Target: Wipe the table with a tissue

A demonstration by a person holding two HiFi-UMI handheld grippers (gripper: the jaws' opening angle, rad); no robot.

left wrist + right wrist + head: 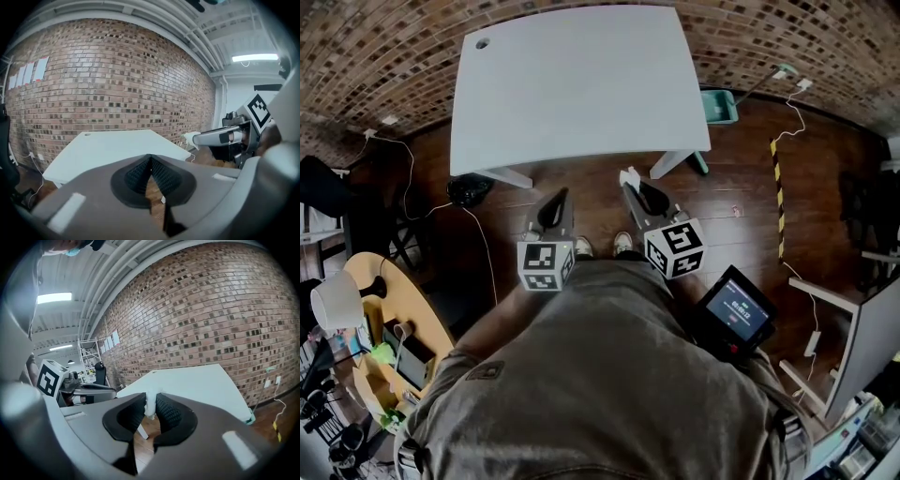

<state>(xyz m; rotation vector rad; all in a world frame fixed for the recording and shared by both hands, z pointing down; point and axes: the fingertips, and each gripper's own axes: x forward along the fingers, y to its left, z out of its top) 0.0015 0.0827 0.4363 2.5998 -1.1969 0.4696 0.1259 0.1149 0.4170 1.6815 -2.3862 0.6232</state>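
**Operator:** Confirm the tissue location.

**Inspector:** The tissue (pixel 150 405) is pinched between the fingers (pixel 169 412) of the right gripper (pixel 630 184). The fingers are narrow and closed on it. A small white tuft stands out above the tips.

**Operator:** Left gripper status?

**Inspector:** The left gripper (pixel 150 165) carries nothing. Its fingers (pixel 135 174) meet at the tips, with no gap and nothing between them.

**Operator:** Where is the counter relative to the tissue?

**Inspector:** The counter (pixel 572 84) lies straight ahead of both grippers. Its top is bare white, and its long axis runs left to right across the person. Both grippers are close to the body, over the wooden floor (pixel 741 187), short of the near edge. The tissue does not touch the top.

**Operator:** Which gripper is nearer?

**Inspector:** The two sit side by side, about level. The right gripper points toward the right half of the near edge, by the front leg on that side. It holds the tissue, so it is the working gripper.

**Operator:** Procedure stage?

**Inspector:** I judge this to be the approach, with wiping not yet begun. The next move likely calls for carrying the right gripper forward over the edge, then lowering the tissue onto the top. Strokes along the long axis would probably cover the most surface. One risk is that the exposed tuft is small, so the fingertips may scrape the top.
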